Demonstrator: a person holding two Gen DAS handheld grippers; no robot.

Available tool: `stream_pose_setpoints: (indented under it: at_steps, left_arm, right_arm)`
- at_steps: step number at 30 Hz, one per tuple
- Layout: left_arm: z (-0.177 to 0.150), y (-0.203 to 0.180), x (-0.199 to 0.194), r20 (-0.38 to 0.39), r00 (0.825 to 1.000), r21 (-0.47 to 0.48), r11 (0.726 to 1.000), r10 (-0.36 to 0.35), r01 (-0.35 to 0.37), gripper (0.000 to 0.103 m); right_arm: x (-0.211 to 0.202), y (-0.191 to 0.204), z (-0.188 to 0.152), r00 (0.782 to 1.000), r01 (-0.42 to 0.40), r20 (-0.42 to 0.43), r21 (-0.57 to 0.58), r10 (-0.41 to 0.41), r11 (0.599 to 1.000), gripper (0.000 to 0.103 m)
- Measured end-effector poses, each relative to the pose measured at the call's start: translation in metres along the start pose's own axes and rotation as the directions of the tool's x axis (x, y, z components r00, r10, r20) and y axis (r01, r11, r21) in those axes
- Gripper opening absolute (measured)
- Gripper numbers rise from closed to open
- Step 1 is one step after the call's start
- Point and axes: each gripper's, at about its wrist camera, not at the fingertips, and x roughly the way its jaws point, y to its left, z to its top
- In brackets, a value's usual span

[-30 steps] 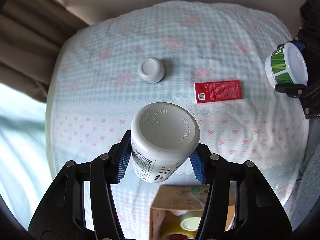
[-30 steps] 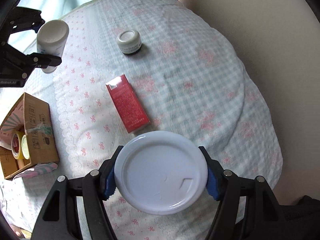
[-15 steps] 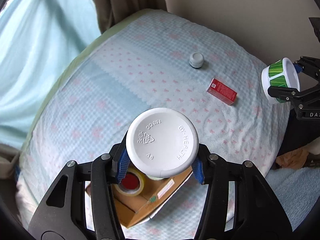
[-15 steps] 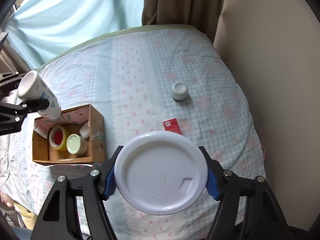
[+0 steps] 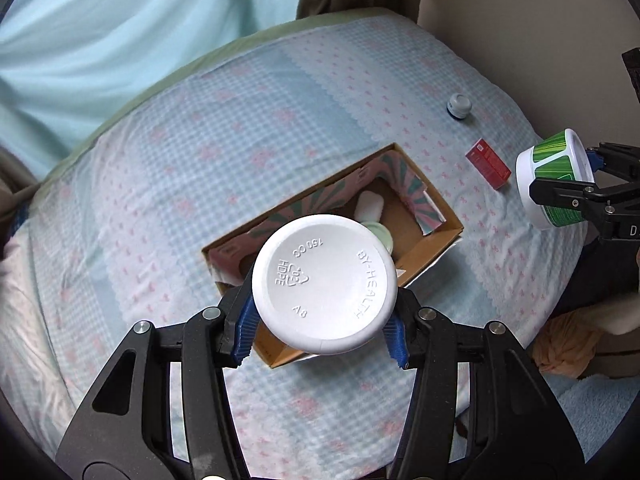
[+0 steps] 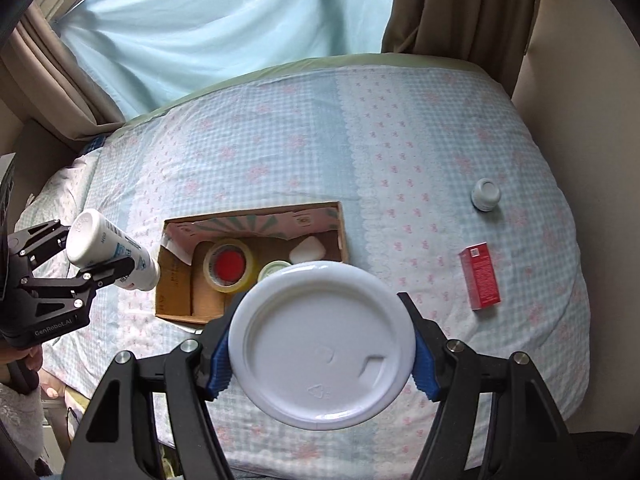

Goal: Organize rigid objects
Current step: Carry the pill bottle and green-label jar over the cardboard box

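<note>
My left gripper [image 5: 322, 334] is shut on a white plastic bottle [image 5: 325, 283], bottom towards the camera, held above the cardboard box [image 5: 434, 240]. From the right wrist view the same bottle [image 6: 110, 250] hangs at the box's left end. My right gripper [image 6: 322, 364] is shut on a green-and-white cup with a white lid [image 6: 322, 346], held over the box's [image 6: 176, 276] near edge; in the left wrist view that cup [image 5: 554, 178] floats right of the box. Inside the box lie a tape roll [image 6: 228, 266], a pale green lid [image 6: 274, 270] and a white piece [image 6: 307, 250].
A red carton [image 6: 480, 276] and a small white jar [image 6: 486, 195] lie on the checked bedspread [image 6: 280, 152] right of the box. Pale blue and brown curtains hang behind the bed. A beige wall runs along the right. A person's hand [image 6: 38, 364] grips the left tool.
Both grippers rose and swung left from the jar and carton to the cardboard box, each keeping its load. The left gripper rolled, so the bottle's bottom now faces the camera squarely.
</note>
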Motion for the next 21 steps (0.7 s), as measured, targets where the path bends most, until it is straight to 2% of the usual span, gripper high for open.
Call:
stream_pose_setpoints:
  at_steps: [6, 9, 15, 21]
  left_arm:
    - [-0.025, 0.029, 0.026, -0.045, 0.999, -0.096, 0.995, -0.001, -0.004, 0.048]
    - [-0.033, 0.035, 0.045, -0.084, 0.996, -0.114, 0.993, 0.014, -0.024, 0.048]
    - [-0.04, 0.054, 0.087, -0.163, 0.986, -0.195, 0.981, -0.016, -0.016, 0.048]
    - [-0.037, 0.066, 0.139, -0.26, 0.965, -0.228, 0.973, -0.035, -0.026, 0.048]
  right_arm:
    - [0.036, 0.035, 0.004, 0.998, -0.026, -0.052, -0.043, 0.024, 0.999, 0.066]
    - [0.06, 0.046, 0.005, 0.996, -0.033, -0.085, -0.076, 0.027, 0.997, 0.066]
    - [0.116, 0.043, 0.005, 0.984, -0.03, -0.175, -0.069, 0.018, 0.997, 0.066]
    - [0.156, 0.036, 0.004, 0.978, 0.009, -0.204, -0.109, -0.031, 0.994, 0.066]
